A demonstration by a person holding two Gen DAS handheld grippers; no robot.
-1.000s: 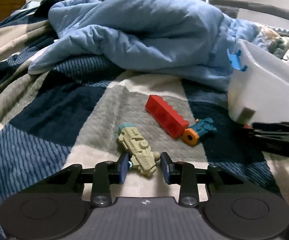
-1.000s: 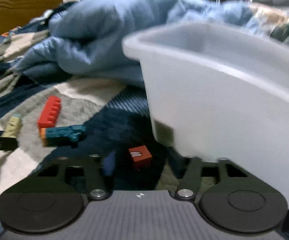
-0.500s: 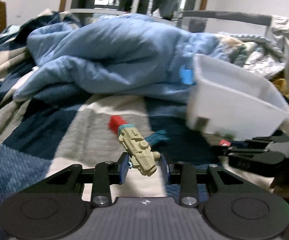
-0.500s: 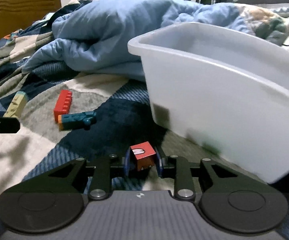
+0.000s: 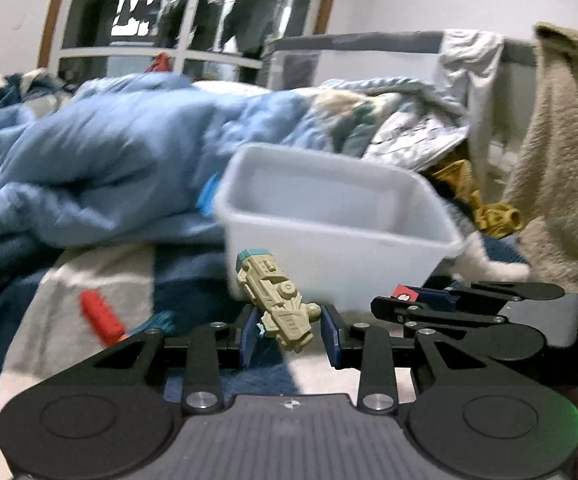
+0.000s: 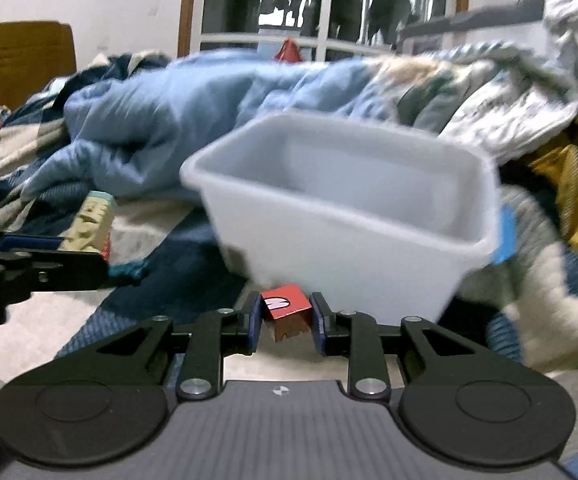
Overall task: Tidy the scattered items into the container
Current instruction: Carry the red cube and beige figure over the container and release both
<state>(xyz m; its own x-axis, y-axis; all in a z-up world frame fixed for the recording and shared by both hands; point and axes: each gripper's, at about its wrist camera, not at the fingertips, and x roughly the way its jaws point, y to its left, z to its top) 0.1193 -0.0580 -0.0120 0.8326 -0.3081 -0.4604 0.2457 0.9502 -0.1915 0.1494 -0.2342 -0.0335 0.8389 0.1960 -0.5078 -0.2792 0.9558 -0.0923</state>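
Left tool [image 5: 289, 334] clamps tan toy vehicle [image 5: 275, 302] by its rear; right tool [image 6: 284, 322] pinches red cube [image 6: 287, 307]. Both raised short of white bin [image 6: 349, 216] on bed, likely for dropping in. Red brick [image 5: 101, 318] remains on blanket.

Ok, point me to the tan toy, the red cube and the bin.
tan toy [image 5: 275, 302], left wrist view, middle of its body
red cube [image 6: 285, 308], right wrist view, its red top face
bin [image 6: 341, 240], right wrist view, its near outer wall
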